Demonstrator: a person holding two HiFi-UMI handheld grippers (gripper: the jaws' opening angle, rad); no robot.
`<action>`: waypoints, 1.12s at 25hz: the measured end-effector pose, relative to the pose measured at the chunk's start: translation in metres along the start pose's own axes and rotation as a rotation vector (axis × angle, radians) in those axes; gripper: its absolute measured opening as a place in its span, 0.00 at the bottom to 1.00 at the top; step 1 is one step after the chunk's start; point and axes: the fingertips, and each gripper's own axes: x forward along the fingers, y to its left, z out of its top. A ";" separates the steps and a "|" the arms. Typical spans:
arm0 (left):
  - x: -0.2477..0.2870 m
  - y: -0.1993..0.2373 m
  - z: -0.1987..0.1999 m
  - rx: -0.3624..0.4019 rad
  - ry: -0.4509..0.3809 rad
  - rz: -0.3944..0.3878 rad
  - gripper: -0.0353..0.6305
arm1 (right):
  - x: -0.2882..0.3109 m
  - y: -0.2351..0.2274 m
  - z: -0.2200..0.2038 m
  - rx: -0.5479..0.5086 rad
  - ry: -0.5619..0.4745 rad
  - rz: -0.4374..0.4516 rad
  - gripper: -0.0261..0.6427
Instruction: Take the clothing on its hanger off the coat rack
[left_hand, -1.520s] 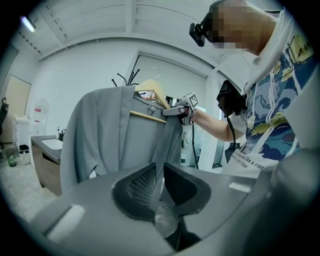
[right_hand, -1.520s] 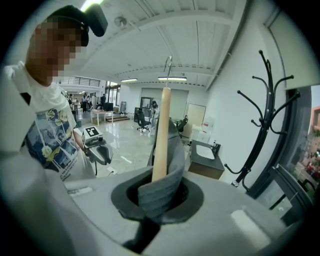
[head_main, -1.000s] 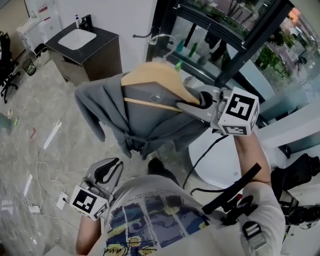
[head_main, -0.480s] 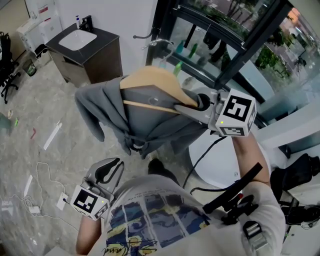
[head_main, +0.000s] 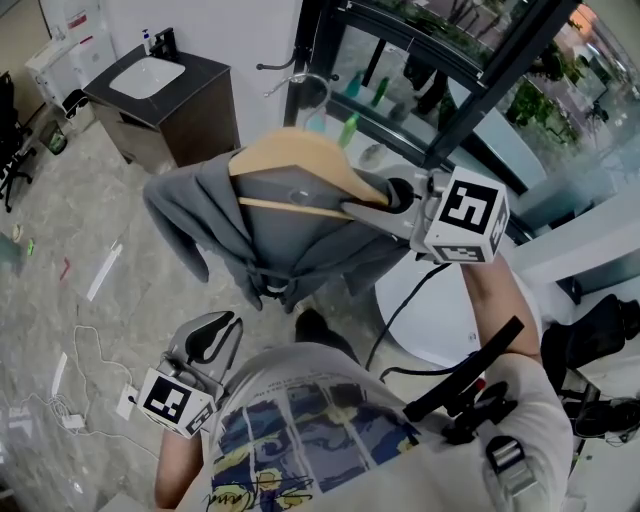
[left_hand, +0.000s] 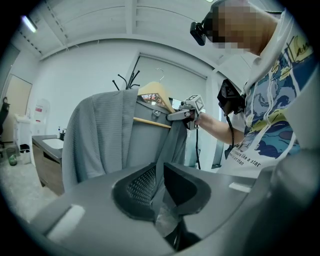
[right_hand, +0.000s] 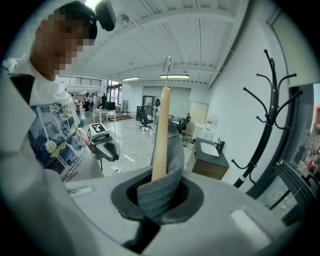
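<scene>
A grey garment (head_main: 290, 235) hangs on a wooden hanger (head_main: 300, 155). My right gripper (head_main: 385, 205) is shut on the hanger's right shoulder end, with grey cloth (right_hand: 160, 192) pinched between its jaws. The metal hook (right_hand: 167, 65) stands free in the air. The black coat rack (right_hand: 271, 100) is off to the right of it, apart from the hook. My left gripper (head_main: 205, 342) hangs low by the person's left side, shut, with nothing between its pads. In the left gripper view the garment (left_hand: 100, 135) fills the middle ahead.
A dark sink cabinet (head_main: 165, 90) stands at the back left. A black-framed glass wall (head_main: 480, 90) runs behind the rack. A white round surface (head_main: 440, 310) lies below the right arm. Cables and a socket strip (head_main: 80, 390) lie on the marble floor.
The right gripper with the hanger and garment has shifted slightly up and to the left in the head view. The left gripper has stayed low at the side.
</scene>
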 end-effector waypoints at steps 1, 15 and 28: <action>0.000 0.000 -0.001 -0.001 0.002 -0.002 0.13 | 0.001 0.000 -0.001 0.000 0.002 -0.001 0.05; 0.011 0.002 -0.003 -0.009 0.023 -0.015 0.13 | 0.000 -0.009 -0.012 0.010 0.009 -0.008 0.05; 0.038 0.016 0.003 -0.003 0.033 -0.028 0.13 | -0.001 -0.041 -0.012 0.000 0.010 -0.028 0.05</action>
